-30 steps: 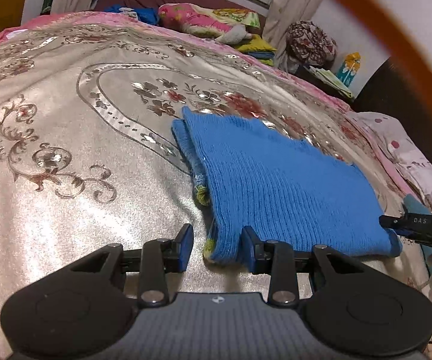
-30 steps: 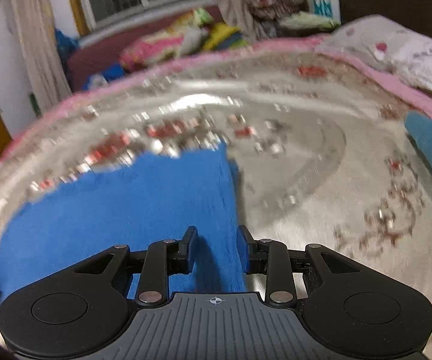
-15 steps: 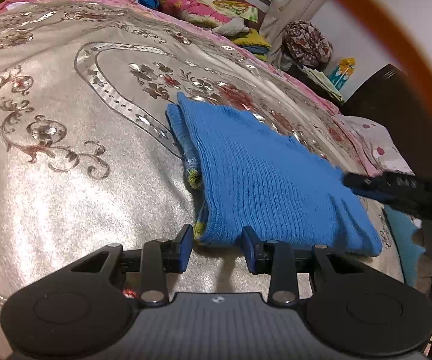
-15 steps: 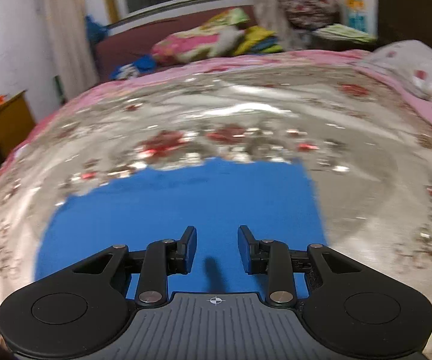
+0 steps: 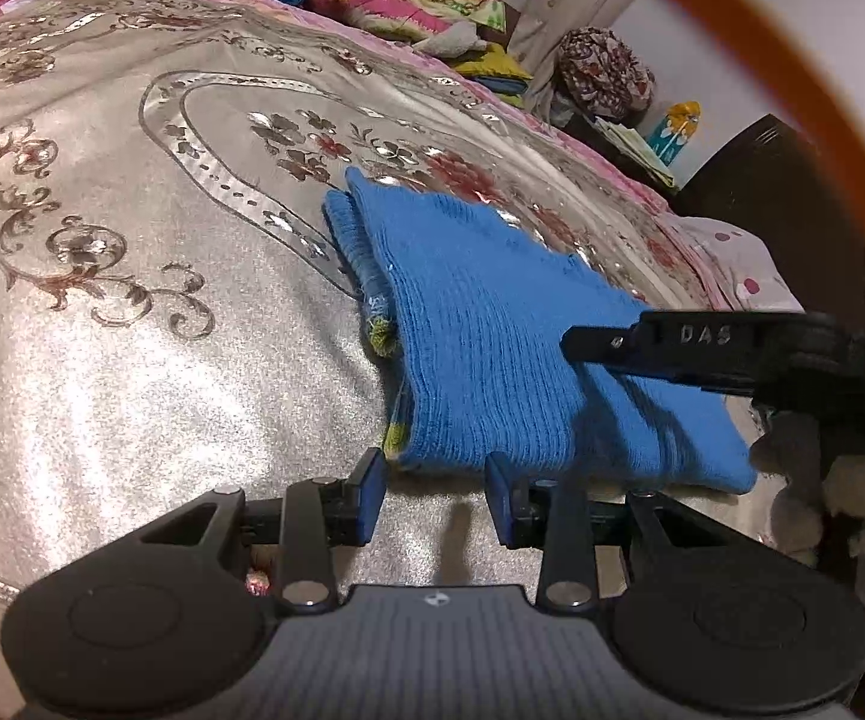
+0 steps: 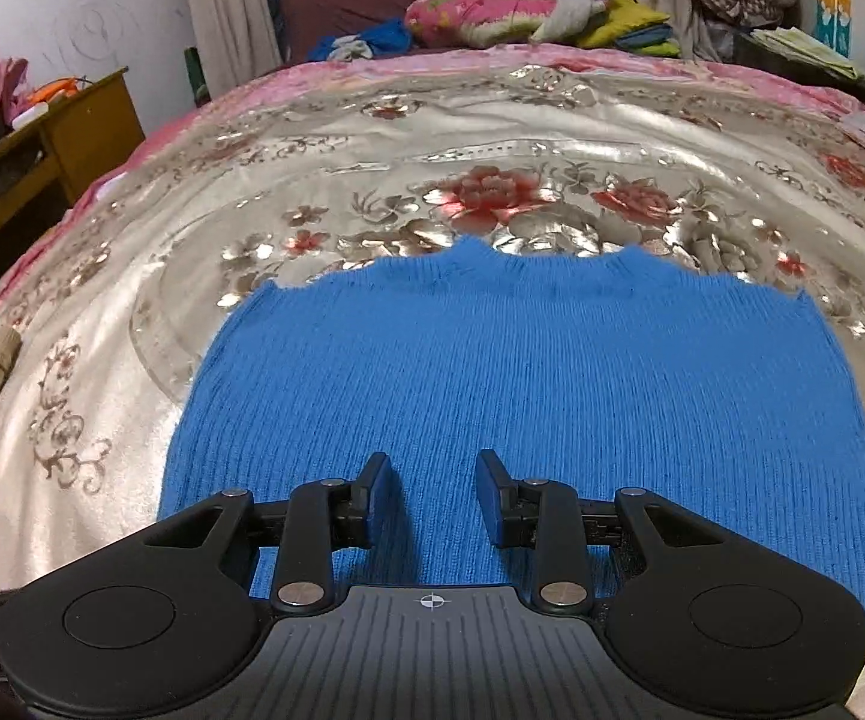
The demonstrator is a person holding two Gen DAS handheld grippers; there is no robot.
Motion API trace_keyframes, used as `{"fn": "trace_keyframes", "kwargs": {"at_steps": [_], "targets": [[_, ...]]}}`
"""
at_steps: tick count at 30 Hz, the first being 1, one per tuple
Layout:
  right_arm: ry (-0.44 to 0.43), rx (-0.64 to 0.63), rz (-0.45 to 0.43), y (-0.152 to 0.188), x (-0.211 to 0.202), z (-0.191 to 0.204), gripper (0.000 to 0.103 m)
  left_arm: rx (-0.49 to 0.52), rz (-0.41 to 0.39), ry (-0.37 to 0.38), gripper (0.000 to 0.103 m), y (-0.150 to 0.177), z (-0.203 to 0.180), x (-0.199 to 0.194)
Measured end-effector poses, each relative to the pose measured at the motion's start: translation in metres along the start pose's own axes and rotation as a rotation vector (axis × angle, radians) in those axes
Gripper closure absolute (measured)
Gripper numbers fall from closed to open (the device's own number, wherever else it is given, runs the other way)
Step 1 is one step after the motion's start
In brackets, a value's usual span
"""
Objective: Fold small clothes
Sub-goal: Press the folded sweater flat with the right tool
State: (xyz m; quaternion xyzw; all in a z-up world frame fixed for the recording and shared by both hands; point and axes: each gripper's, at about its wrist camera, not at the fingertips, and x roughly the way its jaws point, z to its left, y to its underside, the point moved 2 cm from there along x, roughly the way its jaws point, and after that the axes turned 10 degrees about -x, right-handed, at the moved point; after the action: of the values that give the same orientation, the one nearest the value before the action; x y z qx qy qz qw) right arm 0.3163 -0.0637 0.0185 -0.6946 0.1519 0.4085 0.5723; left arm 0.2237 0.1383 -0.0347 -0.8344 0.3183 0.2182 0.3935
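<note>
Blue knit garment (image 6: 528, 396) lies folded flat in the middle of your silver floral bedspread (image 5: 102, 360). Your left gripper (image 5: 435, 495) sits at its near corner, jaws apart, seemingly clear of it. Your right gripper (image 6: 432, 495) hovers above it, jaws apart, empty.

A folded bright-blue ribbed knit garment (image 6: 528, 408) lies flat on a silvery floral bedspread, its scalloped far edge toward the red flowers; at one side, layered edges show a yellow-green trim (image 5: 381, 336).
</note>
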Motion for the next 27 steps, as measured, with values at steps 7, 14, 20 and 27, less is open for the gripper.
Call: {"fn": "trace_keyframes", "kwargs": {"at_steps": [7,14,20,27], "targets": [[-0.011,-0.015,-0.006,-0.010,-0.006,0.005,0.072,-0.009,0.004,0.012,0.062,0.001,0.002,0.001],[-0.084,-0.038,0.006,-0.025,0.003,0.029,0.071,-0.034,0.003,0.030,0.062,0.002,0.006,0.000],[-0.128,-0.117,0.009,-0.047,0.016,0.066,0.064,-0.056,0.005,0.048,0.062,0.003,0.008,-0.002],[-0.110,-0.221,0.068,-0.063,0.050,0.108,0.056,-0.065,0.009,0.059,0.062,0.004,0.009,-0.003]]}}
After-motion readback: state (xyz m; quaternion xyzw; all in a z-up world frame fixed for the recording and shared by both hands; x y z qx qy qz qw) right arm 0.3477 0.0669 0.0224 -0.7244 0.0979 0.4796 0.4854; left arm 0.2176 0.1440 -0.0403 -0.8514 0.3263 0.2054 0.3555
